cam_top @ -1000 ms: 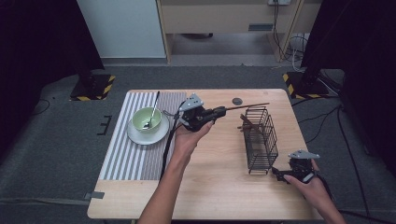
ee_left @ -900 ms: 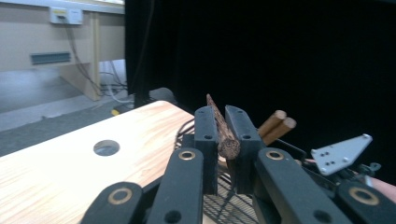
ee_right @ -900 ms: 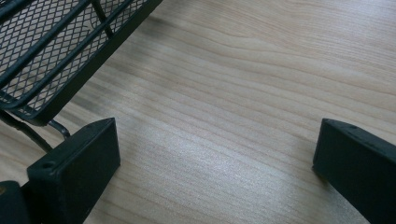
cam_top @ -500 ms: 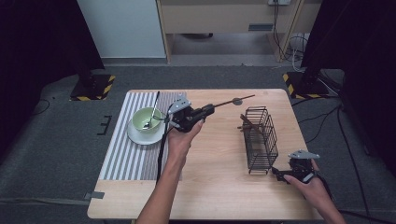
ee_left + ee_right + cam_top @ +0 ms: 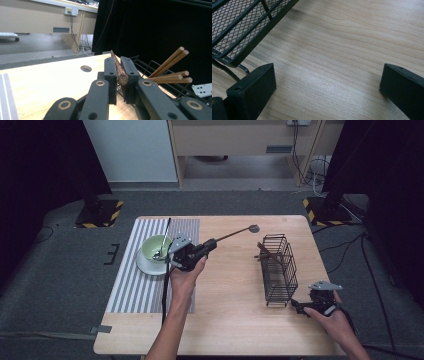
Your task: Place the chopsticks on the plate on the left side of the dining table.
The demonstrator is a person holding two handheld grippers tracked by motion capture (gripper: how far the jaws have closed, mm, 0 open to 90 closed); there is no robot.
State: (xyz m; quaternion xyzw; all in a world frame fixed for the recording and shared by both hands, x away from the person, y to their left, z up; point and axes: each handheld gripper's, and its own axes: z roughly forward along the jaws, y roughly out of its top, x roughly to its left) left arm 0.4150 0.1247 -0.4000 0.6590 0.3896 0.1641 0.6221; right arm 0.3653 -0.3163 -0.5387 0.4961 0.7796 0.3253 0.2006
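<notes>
The wooden tabletop (image 5: 235, 320) carries a striped mat (image 5: 145, 290) on its left part and a black wire basket (image 5: 278, 270) on its right part. On the mat sits a white plate (image 5: 145, 266) with a green bowl (image 5: 156, 247) on it, and a small spoon (image 5: 159, 251) rests in the bowl. Several brown chopsticks (image 5: 172, 75) lean out of the basket's end.

The left tool (image 5: 209, 245) hangs over the middle of the tabletop, just right of the bowl, and is clamped on the handle end of a long dark wooden ladle (image 5: 235, 234). The ladle's long axis runs from the tool up and to the right in the high view, away from the person, with its small round head (image 5: 254, 228) at the far end, near the far edge and short of the basket. In the left gripper view the handle's cut end (image 5: 122, 78) sits pinched between the two pads and the shaft points straight ahead, slightly raised.

The right tool (image 5: 299, 307) rests low at the near corner of the basket, its jaws spread wide with bare wood between them.
</notes>
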